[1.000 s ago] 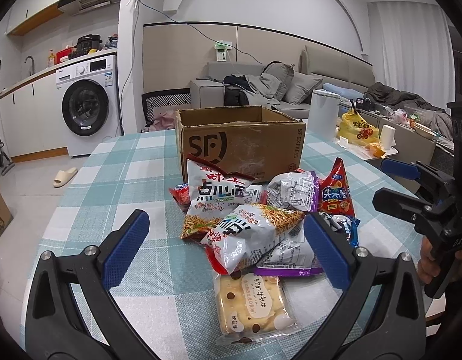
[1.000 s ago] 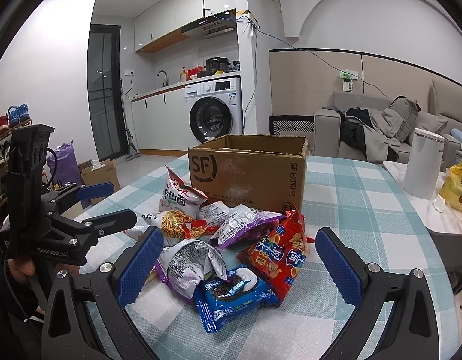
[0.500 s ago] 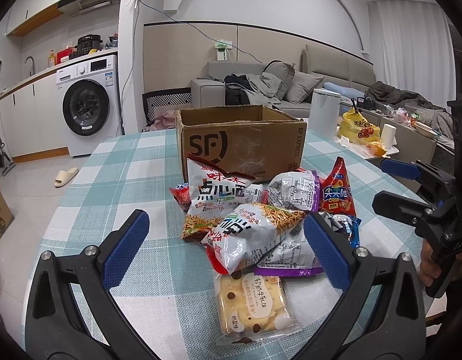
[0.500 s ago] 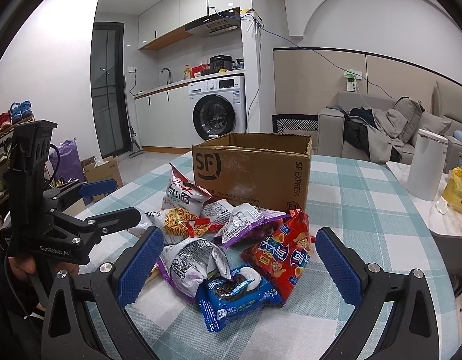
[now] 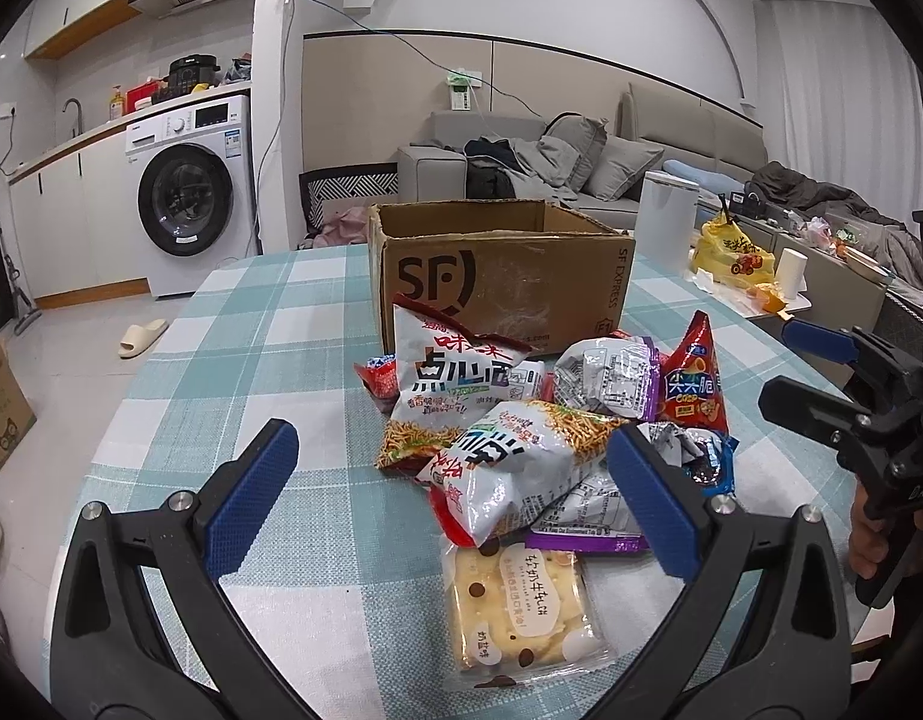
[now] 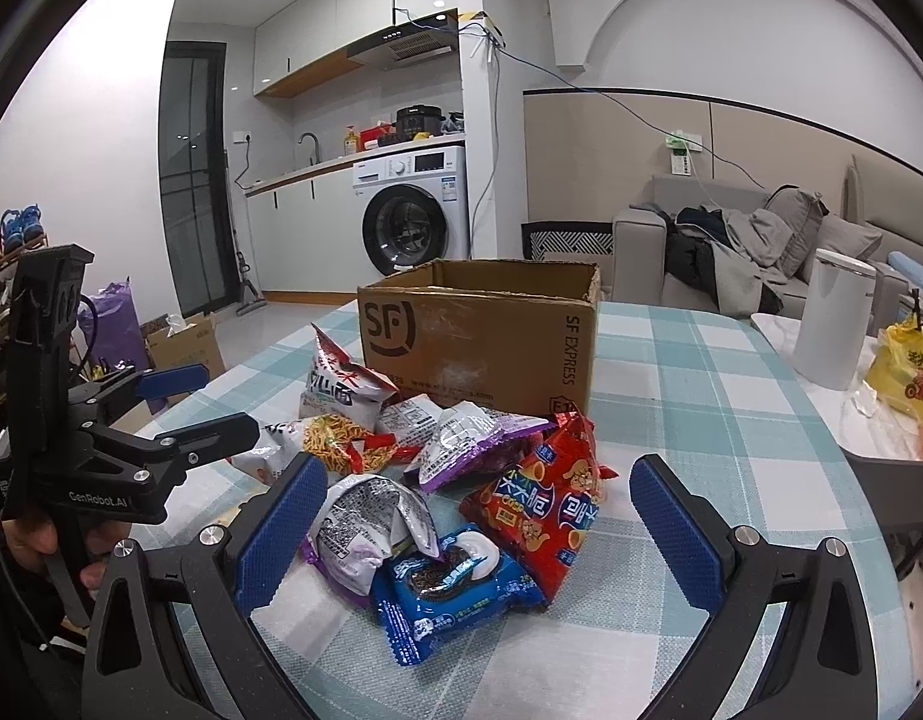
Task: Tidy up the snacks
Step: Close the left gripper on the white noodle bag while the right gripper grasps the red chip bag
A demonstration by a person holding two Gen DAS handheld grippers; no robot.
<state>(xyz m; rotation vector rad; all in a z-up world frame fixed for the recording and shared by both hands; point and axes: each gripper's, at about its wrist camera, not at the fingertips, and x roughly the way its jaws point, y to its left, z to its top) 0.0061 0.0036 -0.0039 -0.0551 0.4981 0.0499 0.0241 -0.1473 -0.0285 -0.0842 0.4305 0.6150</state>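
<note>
On the teal-and-white checked table (image 5: 269, 312) a heap of snack packets lies just in front of an open brown cardboard box (image 5: 497, 276) printed "SF". The left gripper (image 5: 449, 498) hovers at the near left side of the heap, its blue-padded fingers (image 5: 251, 498) spread wide and holding nothing. Between them from this view lie a white noodle-snack bag with red lettering (image 5: 455, 384), a second white bag showing fried noodle sticks (image 5: 521, 468) and, nearest, a clear packet of pale yellow biscuits (image 5: 515, 606). Further right sit a silver-and-purple crinkled bag (image 6: 473, 438), a red triangular crisp bag (image 6: 545, 516) and a blue cookie packet (image 6: 443, 588), touching one another. The right gripper (image 6: 479, 534) hangs over these, its fingers (image 6: 671, 534) likewise wide apart and empty.
</note>
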